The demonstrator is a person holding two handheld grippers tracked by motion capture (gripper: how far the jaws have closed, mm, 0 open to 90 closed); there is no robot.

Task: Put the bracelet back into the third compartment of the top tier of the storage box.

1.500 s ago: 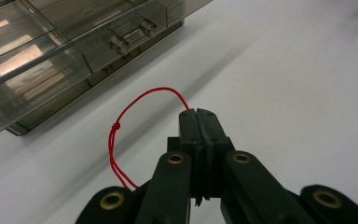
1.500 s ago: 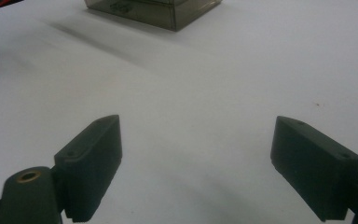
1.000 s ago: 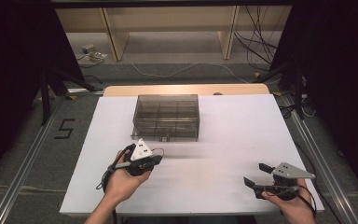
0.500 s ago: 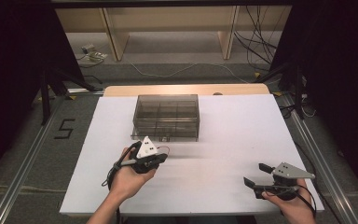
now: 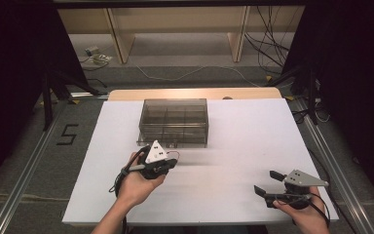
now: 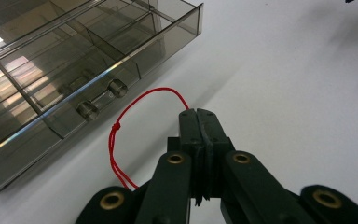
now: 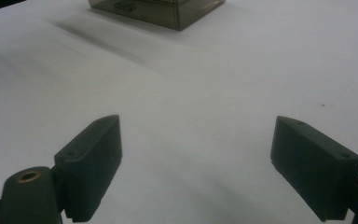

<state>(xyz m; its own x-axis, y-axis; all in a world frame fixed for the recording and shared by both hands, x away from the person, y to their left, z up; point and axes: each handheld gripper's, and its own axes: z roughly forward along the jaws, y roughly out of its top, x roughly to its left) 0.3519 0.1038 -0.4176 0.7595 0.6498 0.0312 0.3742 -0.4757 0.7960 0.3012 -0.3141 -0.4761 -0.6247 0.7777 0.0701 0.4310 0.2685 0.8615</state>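
Left gripper (image 6: pixel 199 114) jaws pressed together, pinching the red string (image 6: pixel 116 140) just before the box (image 6: pixel 65 70); it has crept toward the box front. Likely heading for a compartment. Right gripper (image 7: pixel 196 163) spread, idle.

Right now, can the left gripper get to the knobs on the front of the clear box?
Probably yes. The left gripper, shut on a red string, sits just short of the knobs on the clear box, with bare table between.
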